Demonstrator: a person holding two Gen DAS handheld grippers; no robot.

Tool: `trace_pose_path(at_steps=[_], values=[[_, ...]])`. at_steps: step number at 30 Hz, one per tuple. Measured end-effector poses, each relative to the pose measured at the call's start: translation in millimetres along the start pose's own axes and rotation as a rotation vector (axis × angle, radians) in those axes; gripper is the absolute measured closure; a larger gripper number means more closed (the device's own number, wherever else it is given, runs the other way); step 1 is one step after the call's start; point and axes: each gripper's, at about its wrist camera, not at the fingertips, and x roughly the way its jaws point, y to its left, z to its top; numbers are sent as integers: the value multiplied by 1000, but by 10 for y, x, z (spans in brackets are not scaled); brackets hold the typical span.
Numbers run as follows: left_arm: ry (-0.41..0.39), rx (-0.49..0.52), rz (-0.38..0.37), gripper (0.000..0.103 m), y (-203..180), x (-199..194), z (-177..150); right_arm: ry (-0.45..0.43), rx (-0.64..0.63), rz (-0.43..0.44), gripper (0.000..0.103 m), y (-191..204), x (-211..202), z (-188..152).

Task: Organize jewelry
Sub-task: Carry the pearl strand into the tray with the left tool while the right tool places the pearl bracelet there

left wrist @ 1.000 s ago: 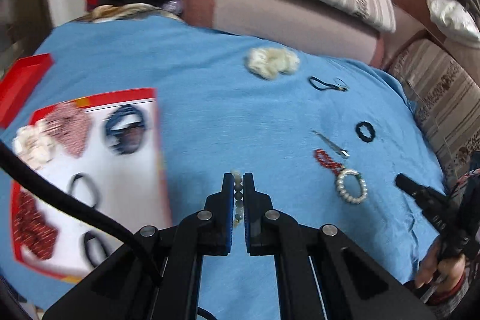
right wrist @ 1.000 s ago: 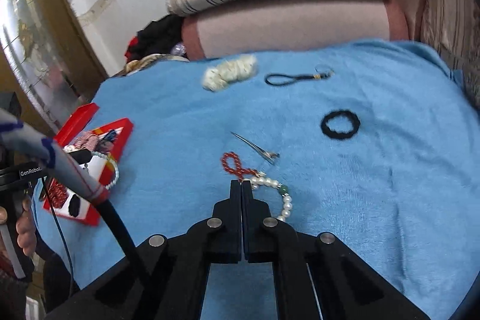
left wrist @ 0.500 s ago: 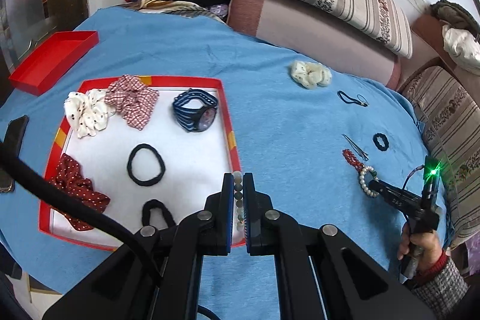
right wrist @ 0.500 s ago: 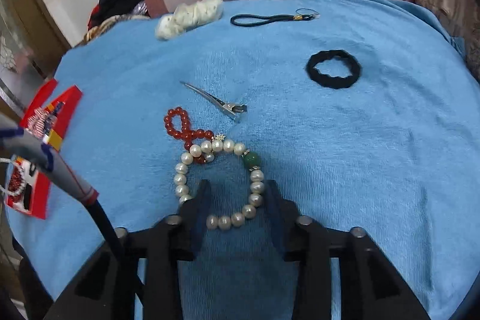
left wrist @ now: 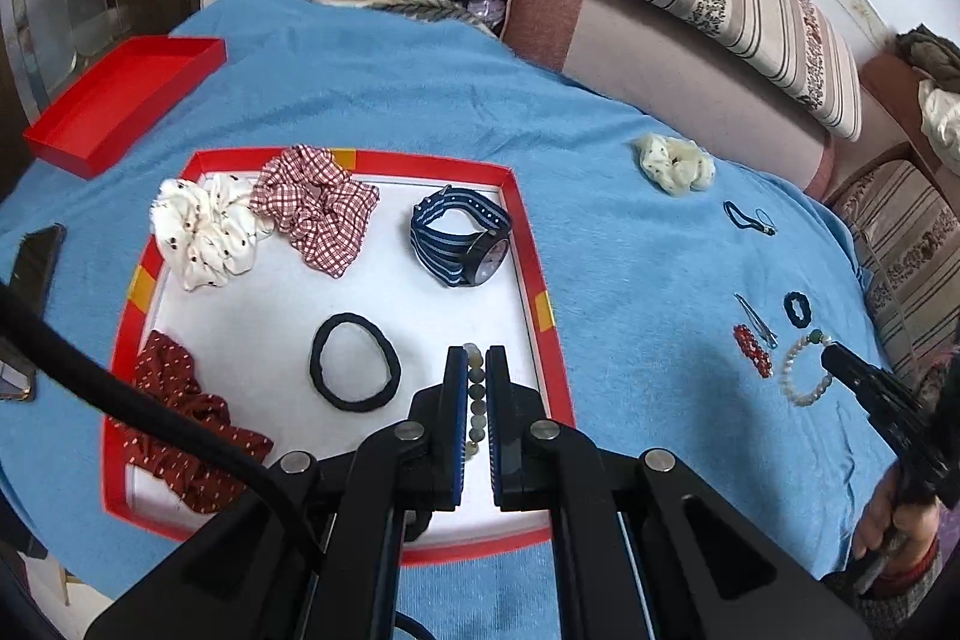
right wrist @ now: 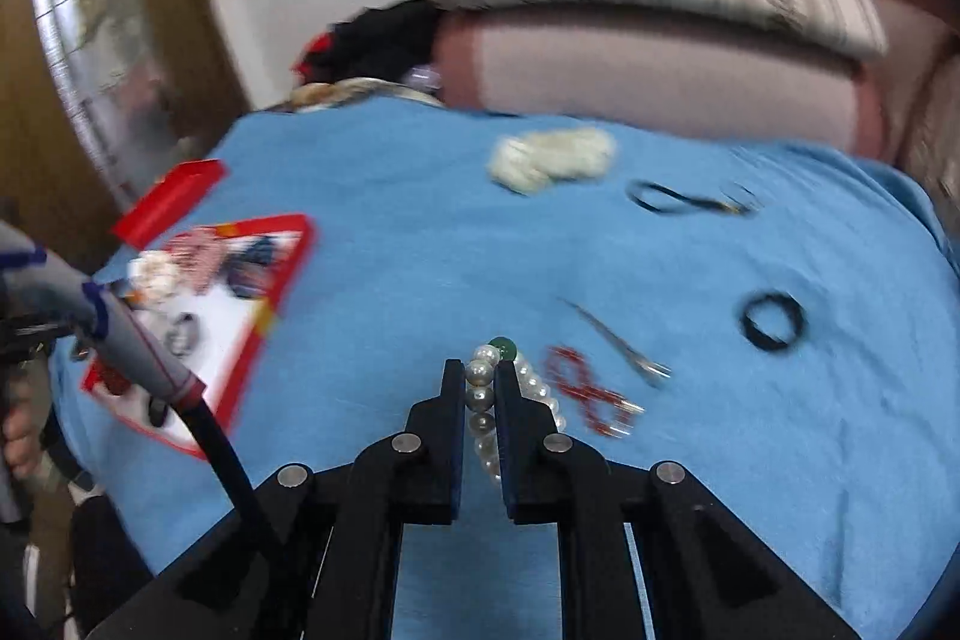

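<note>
Soft, even daylight; one view sharp, the other smeared.

The left wrist view is crisp, with faint shadows under the fingers [left wrist: 457, 388] and no glare on the white tray [left wrist: 528, 244] ahead of them. The right wrist view is motion-blurred: the fingers [right wrist: 451, 394] stay sharp, everything beyond them streaks. Fisheye bending curves both pictures' edges, with dark corners.

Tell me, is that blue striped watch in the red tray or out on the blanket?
In the tray. The watch lies on the white floor of the red tray, near its far right corner, inside the rim.
</note>
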Motion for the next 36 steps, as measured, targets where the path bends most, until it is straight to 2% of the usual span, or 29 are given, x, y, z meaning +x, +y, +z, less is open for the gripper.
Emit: trace_pose_path(at_steps=[7, 10, 18, 20, 26, 28, 29, 36], values=[[29, -36, -48, 98, 173, 285, 144, 32, -98, 167, 93, 900, 276, 250], [43, -37, -57, 98, 235, 434, 284, 56, -149, 206, 93, 1254, 474, 289], [74, 14, 42, 98, 402, 804, 527, 172, -188, 307, 93, 1799, 1017, 133], [73, 15, 52, 98, 444, 835, 537, 200, -182, 318, 93, 1859, 1146, 85], [57, 26, 85, 97, 503, 808, 505, 258, -185, 257, 92, 1834, 1510, 3], [46, 41, 93, 94, 478, 755, 487, 257, -174, 237, 92, 1747, 1529, 13], [38, 44, 98, 88, 465, 720, 480, 253, -169, 227, 92, 1698, 1523, 15], [-27, 41, 128, 73, 332, 381, 414, 201, -135, 213, 71, 1466, 1232, 78]])
